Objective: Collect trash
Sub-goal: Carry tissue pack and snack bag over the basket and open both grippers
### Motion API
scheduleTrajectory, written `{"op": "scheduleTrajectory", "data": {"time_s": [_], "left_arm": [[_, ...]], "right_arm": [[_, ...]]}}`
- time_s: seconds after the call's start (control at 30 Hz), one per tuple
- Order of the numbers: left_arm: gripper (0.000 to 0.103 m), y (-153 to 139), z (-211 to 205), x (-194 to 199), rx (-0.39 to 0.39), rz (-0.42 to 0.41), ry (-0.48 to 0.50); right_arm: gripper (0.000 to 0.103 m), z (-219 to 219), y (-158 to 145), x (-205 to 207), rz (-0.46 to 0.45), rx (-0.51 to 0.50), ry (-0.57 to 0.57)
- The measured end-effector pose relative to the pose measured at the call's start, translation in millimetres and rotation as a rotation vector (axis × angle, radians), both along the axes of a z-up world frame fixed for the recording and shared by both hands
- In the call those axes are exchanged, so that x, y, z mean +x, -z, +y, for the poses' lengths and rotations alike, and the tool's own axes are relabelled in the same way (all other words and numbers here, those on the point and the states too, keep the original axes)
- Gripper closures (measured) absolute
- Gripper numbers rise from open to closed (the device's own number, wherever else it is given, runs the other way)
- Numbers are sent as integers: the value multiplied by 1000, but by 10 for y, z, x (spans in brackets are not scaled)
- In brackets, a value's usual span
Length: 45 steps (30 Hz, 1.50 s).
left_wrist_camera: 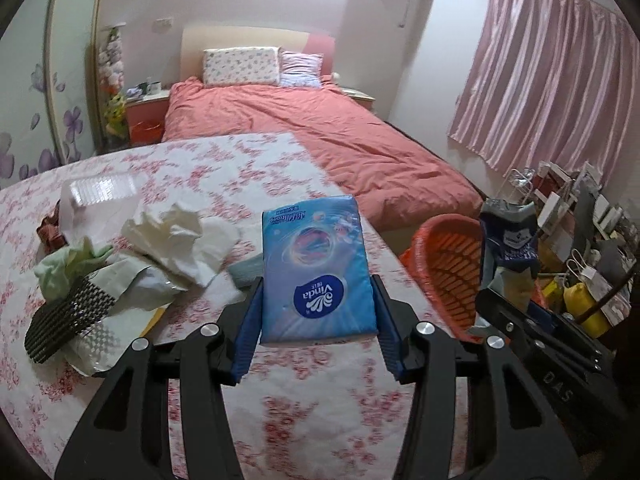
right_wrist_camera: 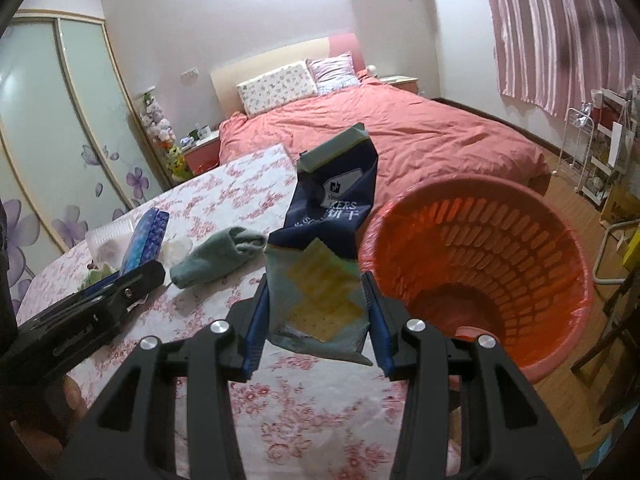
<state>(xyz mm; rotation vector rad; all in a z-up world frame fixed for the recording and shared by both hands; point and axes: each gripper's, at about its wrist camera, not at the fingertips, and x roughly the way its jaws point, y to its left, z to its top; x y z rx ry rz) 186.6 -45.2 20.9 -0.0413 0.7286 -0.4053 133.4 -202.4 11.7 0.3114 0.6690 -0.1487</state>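
Above a table [left_wrist_camera: 280, 420] spread with a pink-flowered cloth, the left tool [left_wrist_camera: 318, 296] clamps a blue tissue pack [left_wrist_camera: 316, 264], while the right tool [right_wrist_camera: 316, 300] grips a cracker bag [right_wrist_camera: 320, 264] beside the rim of an orange basket [right_wrist_camera: 500, 248]. A green sock [right_wrist_camera: 216, 256] and crumpled wrappers [left_wrist_camera: 176, 240] lie on the table; a bed [left_wrist_camera: 340, 140] stands beyond.

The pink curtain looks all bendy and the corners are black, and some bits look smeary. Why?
Left wrist view: the fisheye lens bows the pink curtain and leaves dark corners; the flowered tablecloth smears with motion blur, while the blue tissue pack in the left gripper stays sharp. Right wrist view: the same bending, glare whitens the wall at the top, and the red basket is softly blurred.
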Motion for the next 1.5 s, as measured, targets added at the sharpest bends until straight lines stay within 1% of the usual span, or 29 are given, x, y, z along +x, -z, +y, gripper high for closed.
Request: {"op": "scheduleTrajectory", "data": {"time_s": [0.3,0.43,0.63,0.87,1.07,1.3,1.5], "left_arm": [[52,-99,-380,-59,-16,-39,100],[52,-108,-568,-87,-19,-46,144],[52,-86,-908,-75,-12,-50,215],[52,-38,-1238,-95,-1,-49,285],[52,23,-1425,-82,15,-38,329],[52,99,-1590,-58,27,-9,358],[52,165,-1717,-34,40,9,366]], "right_arm": [[60,-383,-197,-251,-81,-57,105],[60,-559,-225,-314,-100,-74,153],[60,-880,-213,-355,-115,-68,211],[60,-1191,-138,-390,-119,-61,267],[60,-1408,-15,-409,-104,-39,291],[60,-1506,84,-349,-90,-19,299],[60,-1651,176,-271,-82,22,302]]}}
